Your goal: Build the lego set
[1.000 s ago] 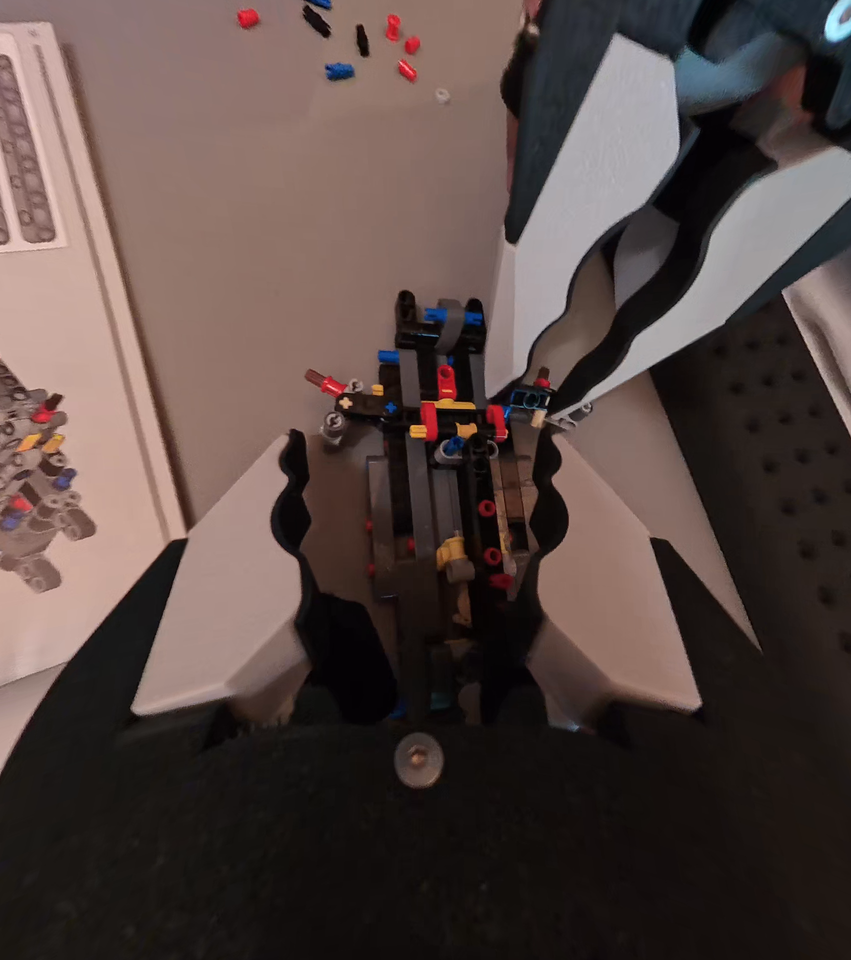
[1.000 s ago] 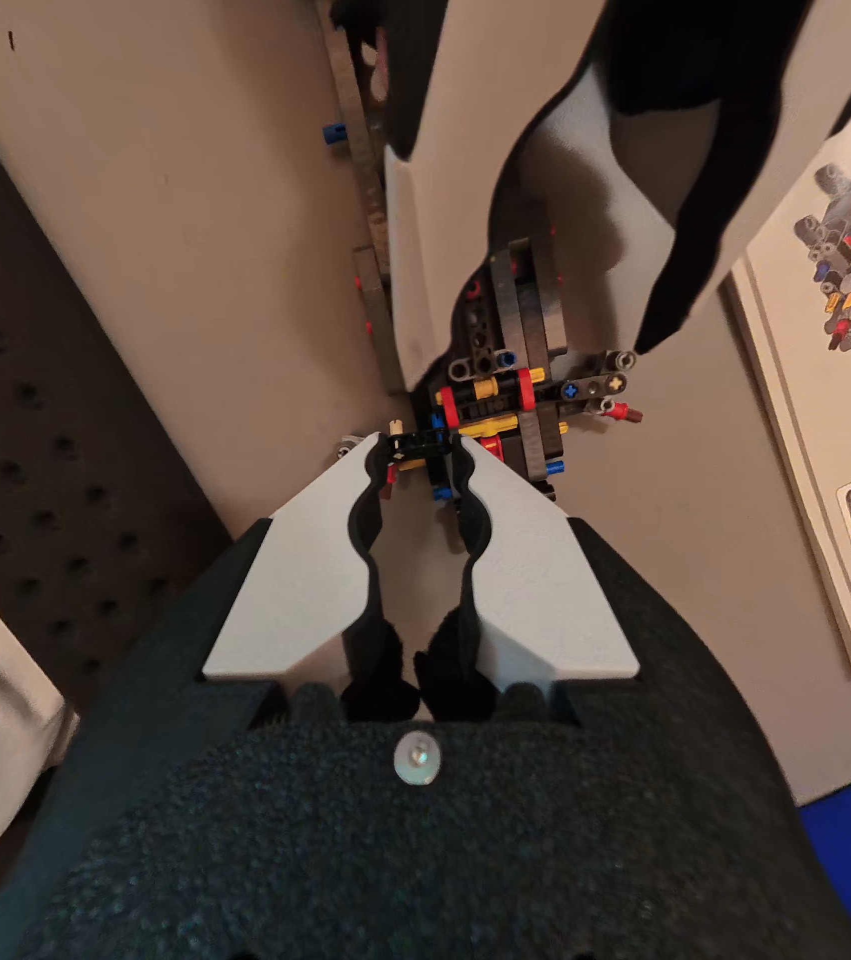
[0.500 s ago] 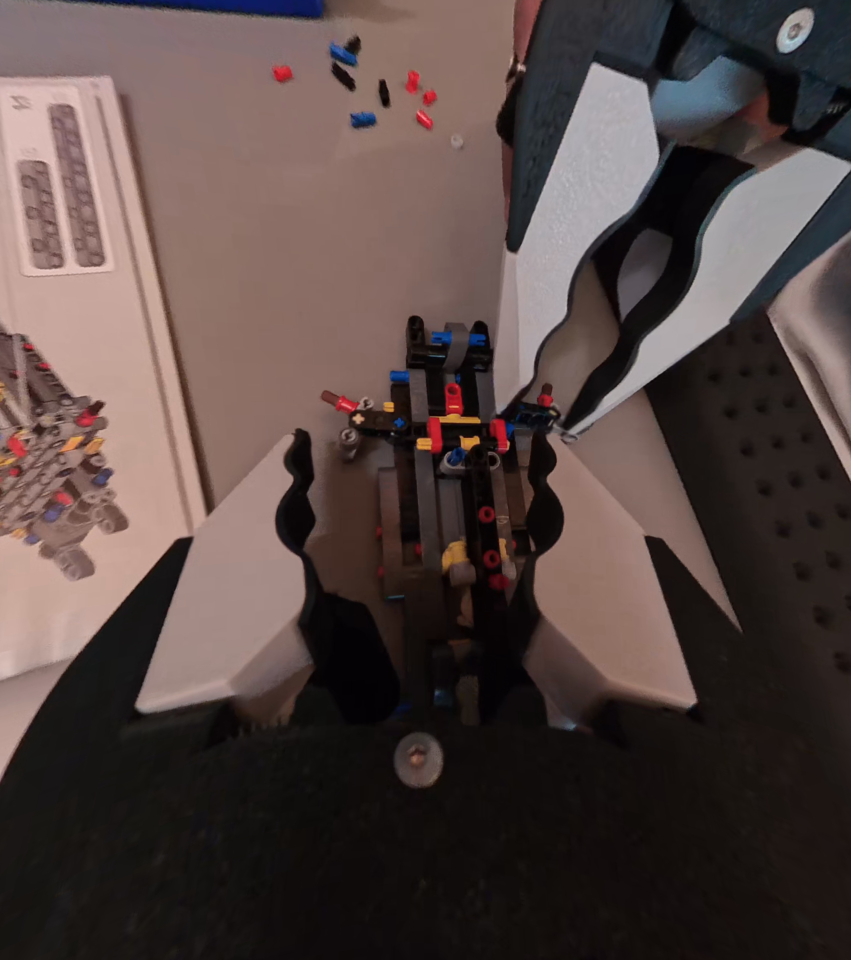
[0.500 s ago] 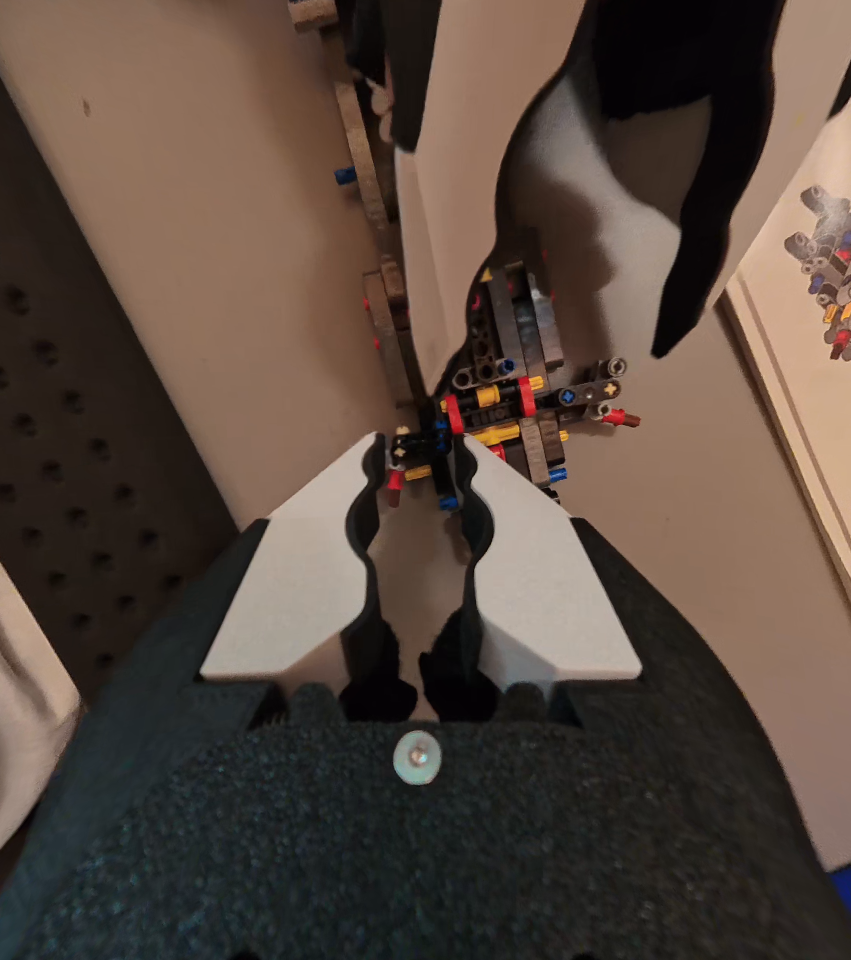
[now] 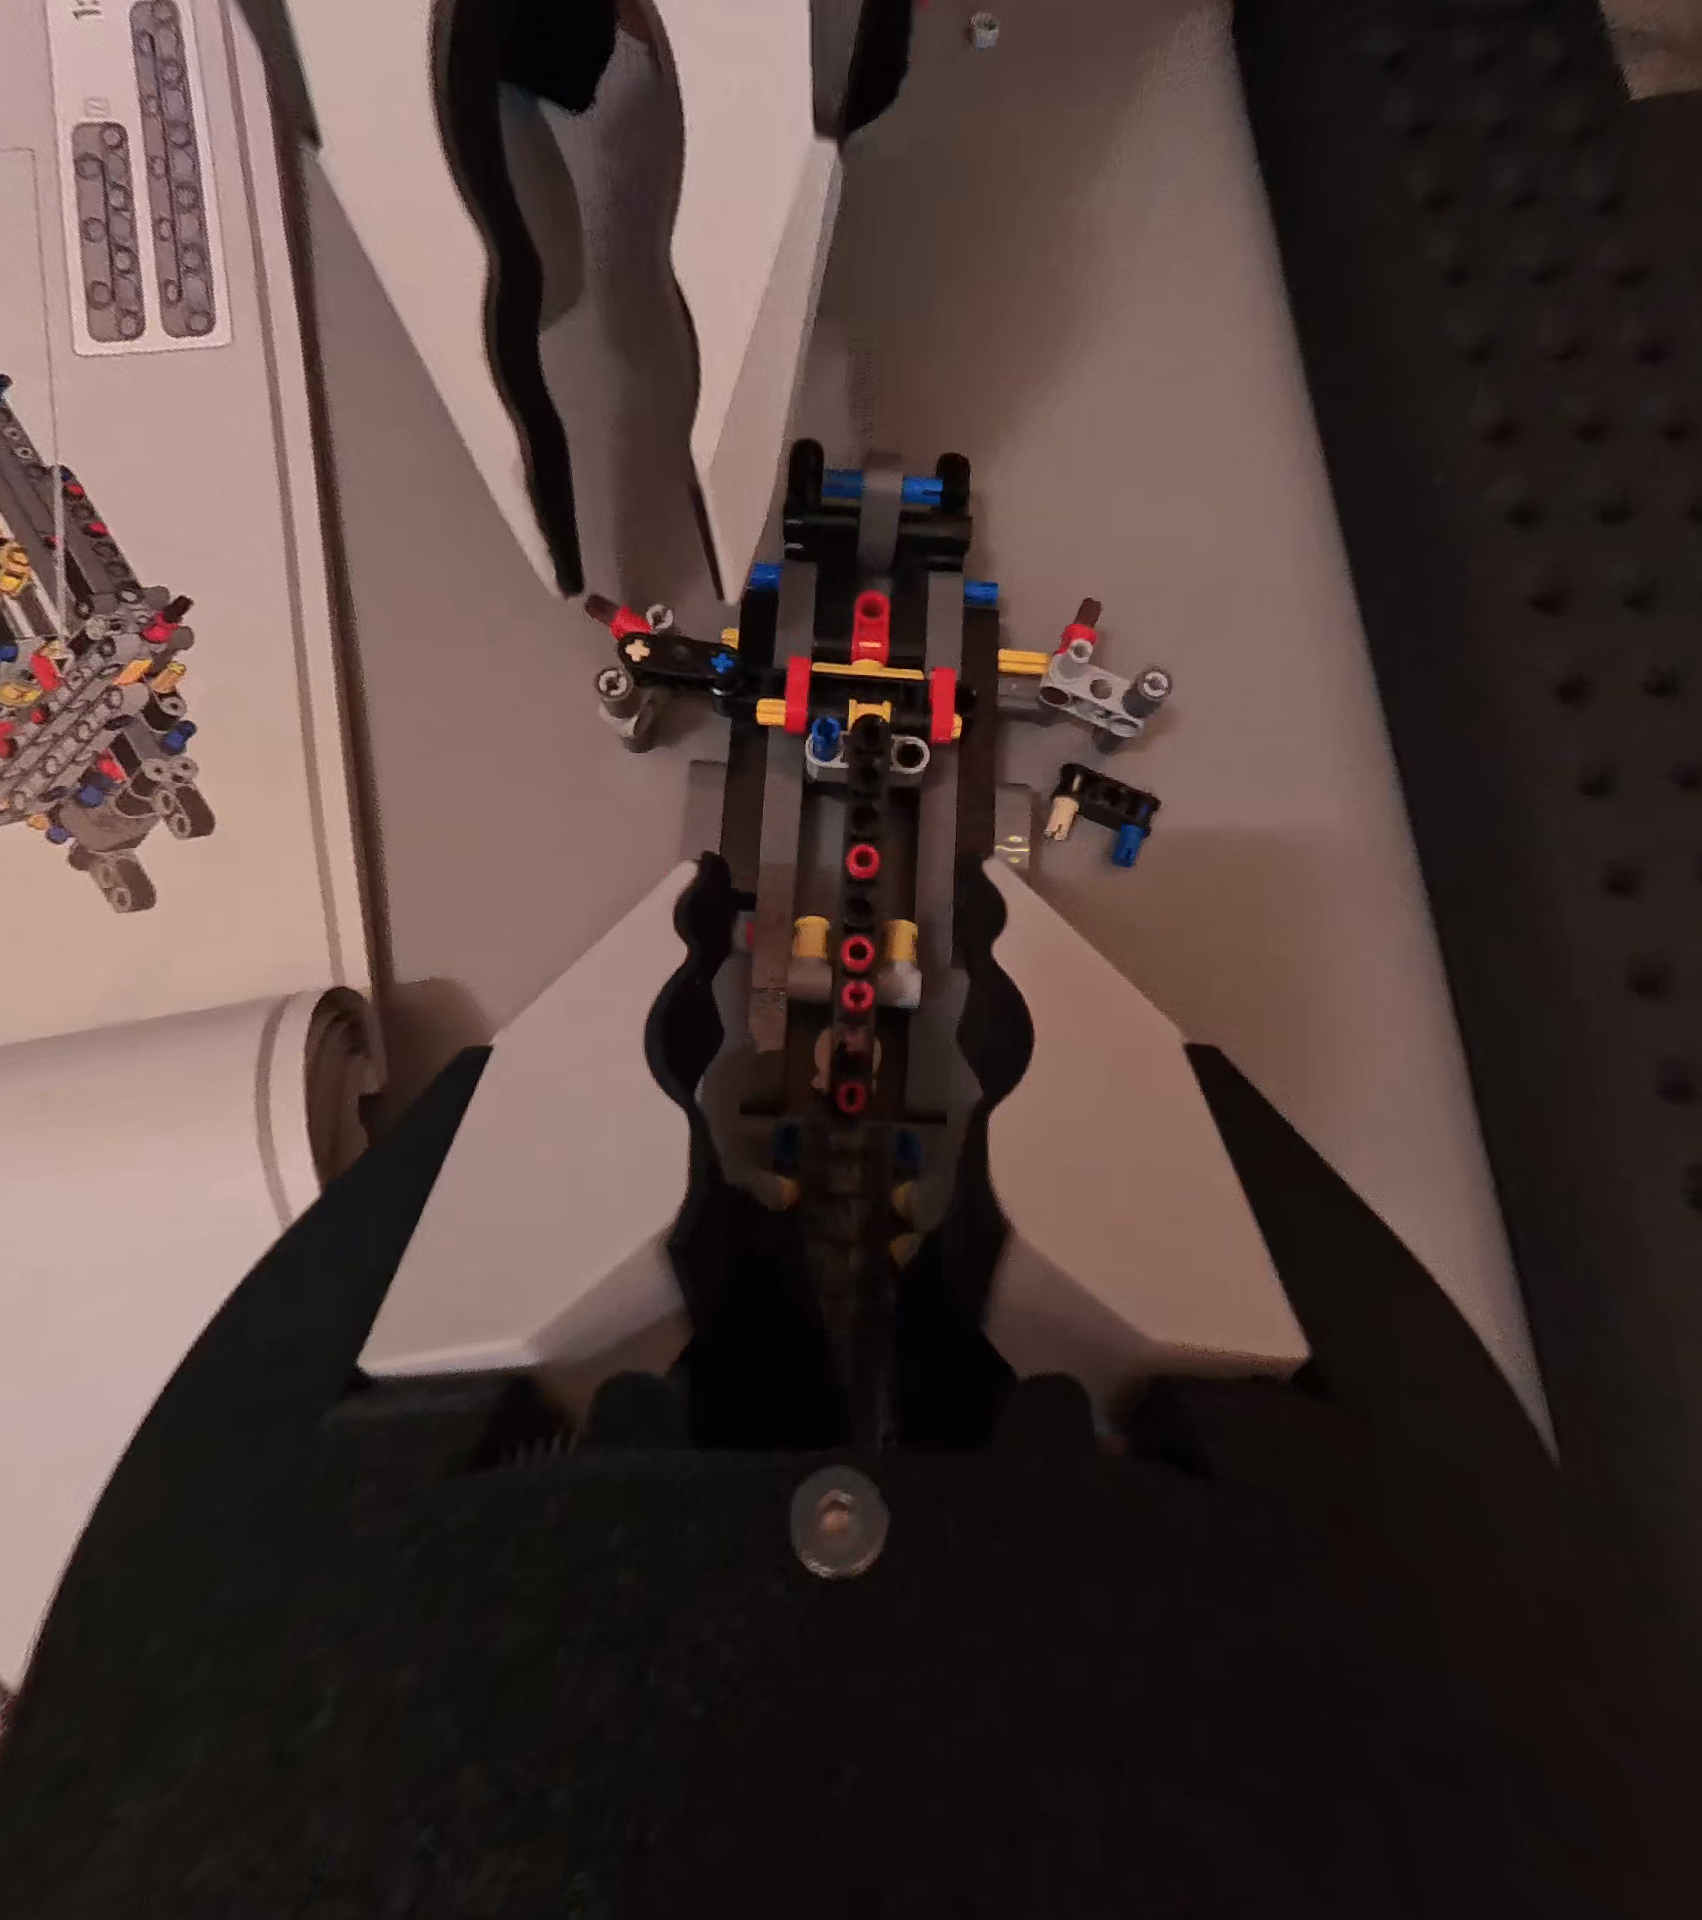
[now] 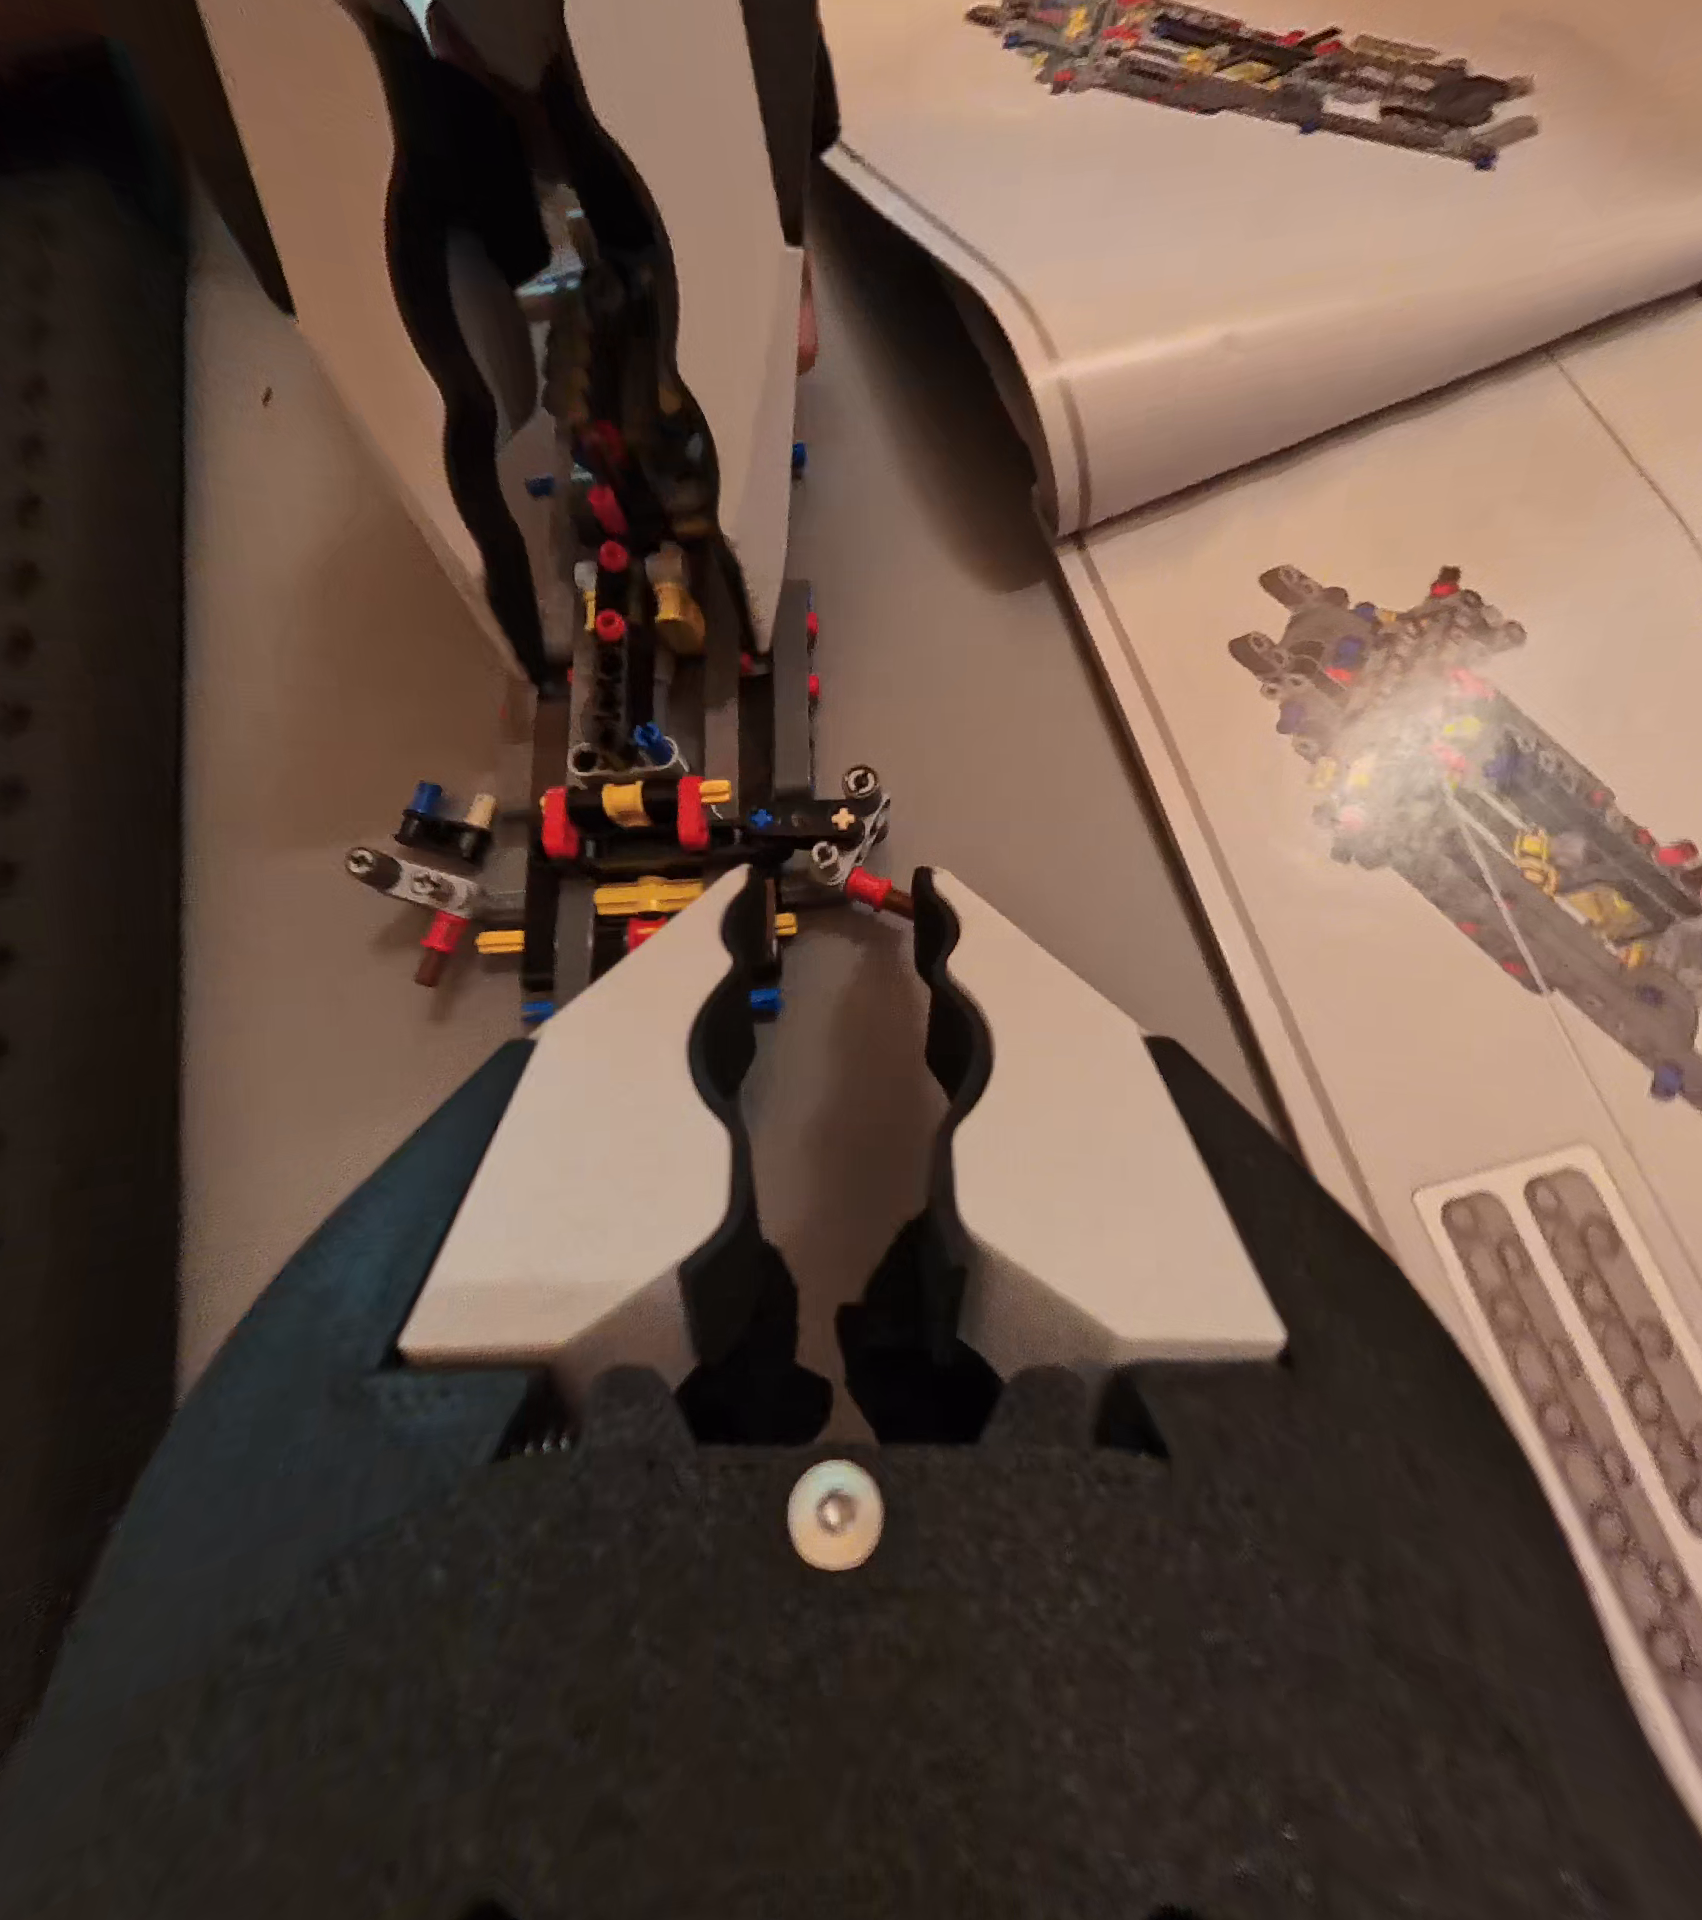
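Note:
A long black and grey Lego chassis point(image 5: 862, 790) with red, yellow and blue pins lies on the beige table. My left gripper point(image 5: 847, 883) is shut on its rear half, one finger on each side. My right gripper point(image 6: 831, 894) is open and empty. Its tips sit at the chassis's front end, around the red pin point(image 6: 868, 888) of the black side arm. It shows from above in the left wrist view point(image 5: 644, 587). A small black piece point(image 5: 1101, 810) with a blue and a tan pin lies loose beside the chassis; it also shows in the right wrist view point(image 6: 447, 821).
An open instruction booklet point(image 5: 99, 623) lies along one side of the chassis, and shows in the right wrist view point(image 6: 1449, 727). A black perforated mat point(image 5: 1553, 727) borders the other side. A tiny grey piece point(image 5: 982, 31) lies far off.
My right gripper let go of the small black piece, which now lies on the table, and moved across to the chassis's other side arm. My left gripper closed on the chassis.

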`<state>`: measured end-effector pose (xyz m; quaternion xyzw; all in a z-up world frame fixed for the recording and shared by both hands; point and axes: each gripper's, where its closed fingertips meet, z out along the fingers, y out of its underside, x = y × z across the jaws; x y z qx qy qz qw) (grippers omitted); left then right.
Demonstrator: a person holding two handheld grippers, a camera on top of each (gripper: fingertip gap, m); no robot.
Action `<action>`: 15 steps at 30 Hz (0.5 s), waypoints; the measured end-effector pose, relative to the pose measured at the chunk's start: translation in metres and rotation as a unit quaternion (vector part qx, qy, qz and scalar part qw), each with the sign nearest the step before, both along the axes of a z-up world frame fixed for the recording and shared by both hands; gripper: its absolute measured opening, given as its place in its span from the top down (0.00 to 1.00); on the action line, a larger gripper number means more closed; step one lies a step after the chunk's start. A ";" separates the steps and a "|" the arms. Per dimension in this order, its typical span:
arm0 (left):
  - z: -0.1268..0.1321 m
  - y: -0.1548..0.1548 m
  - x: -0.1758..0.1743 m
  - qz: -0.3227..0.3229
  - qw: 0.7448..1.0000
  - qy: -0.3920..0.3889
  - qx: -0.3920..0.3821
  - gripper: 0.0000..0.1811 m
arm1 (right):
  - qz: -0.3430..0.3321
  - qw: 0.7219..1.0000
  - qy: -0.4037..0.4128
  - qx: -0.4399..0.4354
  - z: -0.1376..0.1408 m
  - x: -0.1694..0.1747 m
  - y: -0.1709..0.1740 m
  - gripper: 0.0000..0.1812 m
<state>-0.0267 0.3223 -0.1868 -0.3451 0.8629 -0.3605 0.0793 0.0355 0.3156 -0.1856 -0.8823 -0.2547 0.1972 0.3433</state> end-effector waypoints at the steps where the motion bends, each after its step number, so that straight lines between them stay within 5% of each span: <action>1: -0.002 -0.002 0.001 -0.001 1.000 0.002 0.005 0.79 | 0.011 1.000 -0.007 0.003 -0.003 -0.001 0.002 0.85; 15: -0.011 -0.006 0.007 0.003 0.999 -0.003 0.038 0.85 | -0.028 0.999 0.016 -0.021 -0.009 -0.003 -0.007 0.92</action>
